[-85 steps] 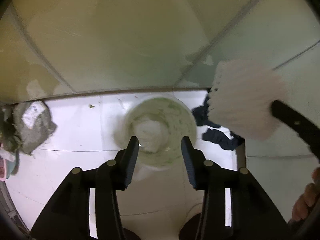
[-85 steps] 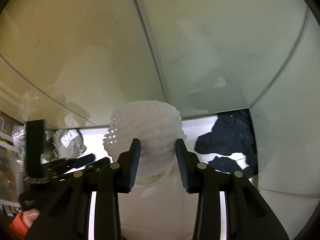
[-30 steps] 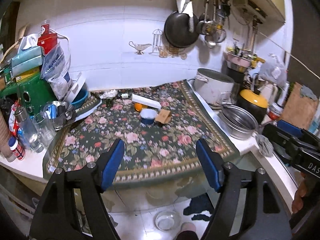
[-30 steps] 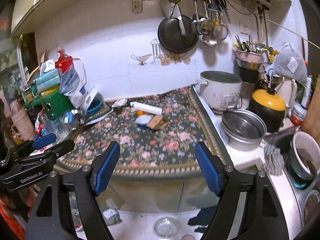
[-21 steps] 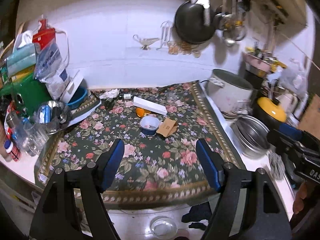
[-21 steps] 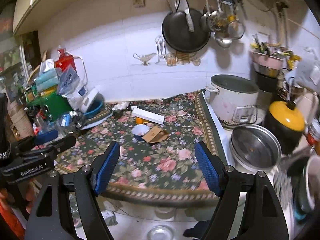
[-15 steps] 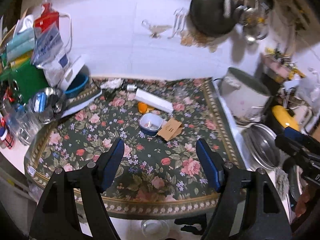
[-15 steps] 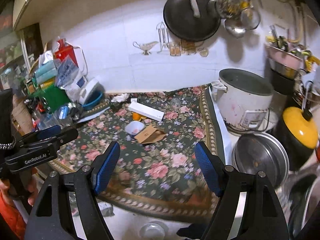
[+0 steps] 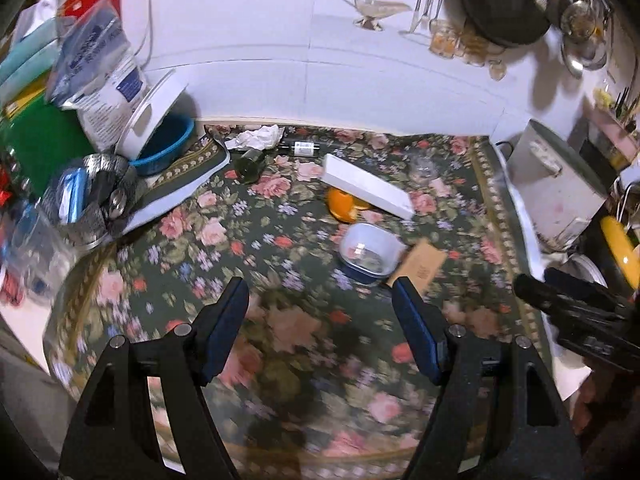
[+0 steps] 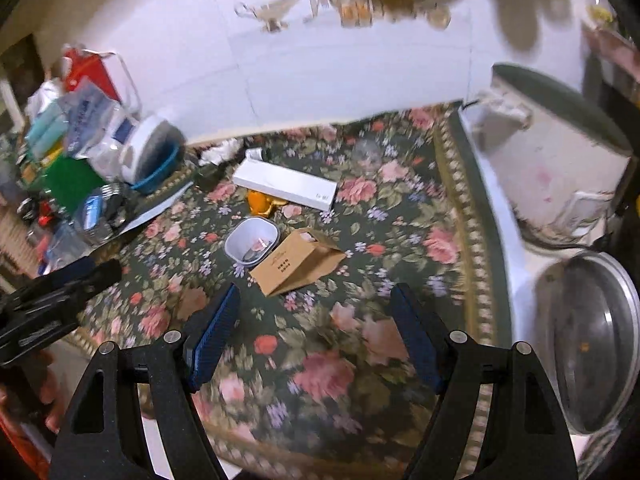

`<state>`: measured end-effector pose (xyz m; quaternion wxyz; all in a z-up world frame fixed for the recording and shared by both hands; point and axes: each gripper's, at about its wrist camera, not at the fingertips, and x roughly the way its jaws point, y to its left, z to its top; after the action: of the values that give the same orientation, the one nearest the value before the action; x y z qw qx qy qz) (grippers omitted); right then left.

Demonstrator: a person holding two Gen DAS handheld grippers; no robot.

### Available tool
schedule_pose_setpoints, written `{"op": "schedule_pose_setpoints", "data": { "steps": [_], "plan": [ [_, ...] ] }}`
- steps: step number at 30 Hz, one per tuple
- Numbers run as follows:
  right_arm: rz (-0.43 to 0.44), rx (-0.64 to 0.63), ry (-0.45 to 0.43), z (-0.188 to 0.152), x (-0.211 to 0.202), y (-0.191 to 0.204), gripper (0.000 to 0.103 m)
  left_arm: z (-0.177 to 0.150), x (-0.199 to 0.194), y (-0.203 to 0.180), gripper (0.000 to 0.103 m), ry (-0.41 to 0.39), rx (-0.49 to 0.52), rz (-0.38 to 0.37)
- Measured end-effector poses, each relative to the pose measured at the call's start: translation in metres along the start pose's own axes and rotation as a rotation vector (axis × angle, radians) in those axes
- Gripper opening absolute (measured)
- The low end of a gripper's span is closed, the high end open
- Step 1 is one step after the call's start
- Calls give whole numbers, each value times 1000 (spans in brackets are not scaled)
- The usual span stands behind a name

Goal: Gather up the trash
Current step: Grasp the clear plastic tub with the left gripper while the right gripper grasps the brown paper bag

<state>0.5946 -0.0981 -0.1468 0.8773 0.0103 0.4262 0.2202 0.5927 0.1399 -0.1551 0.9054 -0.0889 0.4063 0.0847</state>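
On the floral cloth (image 9: 280, 320) lie a brown paper bag (image 10: 298, 261), a small white-and-blue plastic tub (image 10: 251, 243), orange peel (image 9: 342, 203), a long white box (image 9: 366, 190), a crumpled white tissue (image 9: 256, 137) and a small dark bottle (image 9: 298, 147). My left gripper (image 9: 320, 320) is open and empty above the cloth, short of the tub (image 9: 370, 252). My right gripper (image 10: 316, 324) is open and empty, just short of the brown bag. The bag also shows in the left wrist view (image 9: 420, 266).
At the left stand a blue bowl with a white lid (image 9: 160, 136), a metal basket (image 9: 96, 200) and bags. A rice cooker (image 10: 552, 152) and a steel pot (image 10: 592, 340) stand at the right. A clear glass (image 10: 366, 154) sits at the back.
Both grippers rose from the floor bin and a white foam net to the counter, opened wide, and have moved forward and down toward the cloth.
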Motion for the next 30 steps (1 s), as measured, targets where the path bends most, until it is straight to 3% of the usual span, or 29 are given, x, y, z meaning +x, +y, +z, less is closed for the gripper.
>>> {"op": "schedule_pose_setpoints", "data": {
  "steps": [4, 13, 17, 22, 26, 30],
  "plan": [
    [-17, 65, 88, 6, 55, 18, 74, 14, 24, 21, 73, 27, 91, 24],
    [-54, 141, 234, 4, 143, 44, 74, 27, 83, 42, 73, 145, 189, -44],
    [-137, 132, 261, 1, 154, 37, 74, 31, 102, 36, 73, 175, 212, -87],
    [-222, 197, 269, -7, 142, 0, 74, 34, 117, 22, 73, 197, 228, -150],
    [-198, 254, 256, -6, 129, -19, 74, 32, 126, 13, 73, 223, 246, -181],
    [-206, 214, 222, 4, 128, -18, 74, 27, 136, 5, 73, 257, 252, -211]
  ]
}}
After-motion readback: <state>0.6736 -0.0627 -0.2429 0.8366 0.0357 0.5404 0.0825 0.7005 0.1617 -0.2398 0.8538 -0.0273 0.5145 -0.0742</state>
